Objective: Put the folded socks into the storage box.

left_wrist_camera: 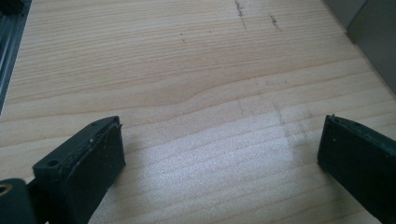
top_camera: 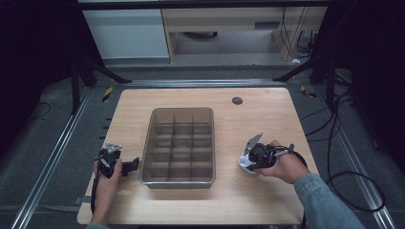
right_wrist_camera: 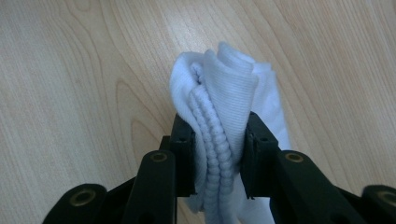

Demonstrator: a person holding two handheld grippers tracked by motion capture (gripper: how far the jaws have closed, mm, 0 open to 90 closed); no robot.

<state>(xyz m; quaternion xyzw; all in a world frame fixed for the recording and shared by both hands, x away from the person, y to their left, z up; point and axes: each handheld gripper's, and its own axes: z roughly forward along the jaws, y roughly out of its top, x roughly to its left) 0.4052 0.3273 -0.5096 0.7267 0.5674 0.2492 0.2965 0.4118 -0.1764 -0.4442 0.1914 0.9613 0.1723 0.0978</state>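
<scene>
A rolled white sock [right_wrist_camera: 224, 116] with a ribbed cuff is pinched between the jaws of my right gripper [right_wrist_camera: 218, 140], which is shut on it just above the wooden table. In the high view the right gripper [top_camera: 249, 160] holds the white sock [top_camera: 244, 162] to the right of a clear divided organizer bin [top_camera: 179, 143]. My left gripper [top_camera: 129, 167] rests at the bin's left front corner. In the left gripper view its jaws stand wide apart over bare wood, the left gripper [left_wrist_camera: 219, 149] open with nothing between them.
The organizer bin has several compartments that look empty. A small dark round grommet [top_camera: 237, 100] sits near the table's far edge. Metal rails and cables run along both sides of the table [top_camera: 267, 200]. A corner of the bin [left_wrist_camera: 369, 32] shows at upper right.
</scene>
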